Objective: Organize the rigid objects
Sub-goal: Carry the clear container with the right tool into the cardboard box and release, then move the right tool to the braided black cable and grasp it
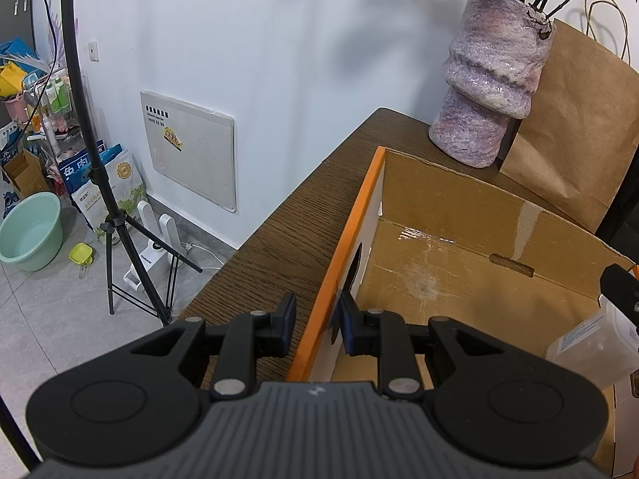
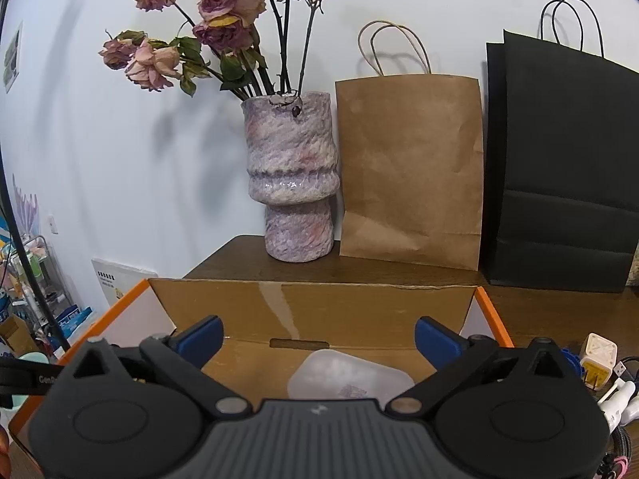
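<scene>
An open cardboard box (image 1: 459, 247) with an orange rim (image 1: 351, 231) stands on the wooden table (image 1: 287, 239). My left gripper (image 1: 317, 319) is shut on the box's left wall, one pad outside and one inside. A frosted plastic container (image 2: 347, 375) lies on the box floor; in the left wrist view the container (image 1: 591, 343) shows at the right. Above that container, over the box's near side, my right gripper (image 2: 319, 337) is wide open, and its blue pads touch nothing.
A purple vase (image 2: 291, 183) of dried roses, a brown paper bag (image 2: 411, 167) and a black paper bag (image 2: 559, 167) stand behind the box. A white charger (image 2: 597, 359) and cables lie right of it. A light-stand tripod (image 1: 116, 223) and a green basin (image 1: 30, 231) are on the floor.
</scene>
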Demonstrator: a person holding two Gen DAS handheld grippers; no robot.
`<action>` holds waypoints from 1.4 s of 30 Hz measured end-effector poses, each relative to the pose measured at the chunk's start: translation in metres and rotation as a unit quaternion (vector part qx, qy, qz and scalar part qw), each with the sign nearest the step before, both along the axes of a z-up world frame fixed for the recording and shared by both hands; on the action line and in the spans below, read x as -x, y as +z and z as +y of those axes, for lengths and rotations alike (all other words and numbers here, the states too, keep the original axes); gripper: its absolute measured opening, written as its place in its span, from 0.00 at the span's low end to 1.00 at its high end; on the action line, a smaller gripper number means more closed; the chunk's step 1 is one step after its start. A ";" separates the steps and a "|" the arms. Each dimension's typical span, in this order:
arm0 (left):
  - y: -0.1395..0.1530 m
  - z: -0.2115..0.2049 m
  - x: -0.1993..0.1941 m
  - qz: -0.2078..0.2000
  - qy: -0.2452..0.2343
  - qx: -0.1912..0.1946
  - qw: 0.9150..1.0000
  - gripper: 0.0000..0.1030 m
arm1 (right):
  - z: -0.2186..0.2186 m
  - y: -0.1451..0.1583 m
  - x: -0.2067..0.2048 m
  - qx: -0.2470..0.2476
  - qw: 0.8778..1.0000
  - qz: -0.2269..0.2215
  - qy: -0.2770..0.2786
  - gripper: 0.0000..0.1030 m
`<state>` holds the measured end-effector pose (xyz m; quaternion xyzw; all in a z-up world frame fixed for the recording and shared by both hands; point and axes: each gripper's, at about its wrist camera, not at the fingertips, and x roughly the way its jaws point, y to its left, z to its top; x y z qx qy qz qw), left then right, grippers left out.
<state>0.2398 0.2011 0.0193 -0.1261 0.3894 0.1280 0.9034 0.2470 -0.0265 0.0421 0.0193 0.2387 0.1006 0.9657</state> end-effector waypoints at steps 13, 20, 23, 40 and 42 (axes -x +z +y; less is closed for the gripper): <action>0.000 0.000 0.000 0.000 -0.001 -0.001 1.000 0.22 | -0.035 0.012 0.024 -0.004 1.000 -0.024 -0.001 1.00; 0.001 -0.001 0.001 0.001 -0.010 -0.003 1.000 0.22 | -0.079 0.016 0.041 0.000 0.999 -0.038 -0.030 1.00; 0.002 -0.001 0.002 0.002 -0.017 -0.006 1.000 0.22 | -0.101 0.015 0.049 0.007 0.998 -0.038 -0.046 1.00; 0.002 -0.007 0.003 0.009 -0.041 -0.026 0.999 0.22 | -0.226 -0.024 0.101 0.019 0.989 0.025 -0.147 1.00; 0.001 -0.009 0.004 0.009 -0.043 -0.033 0.999 0.22 | -0.229 -0.027 0.101 0.015 0.989 0.029 -0.141 1.00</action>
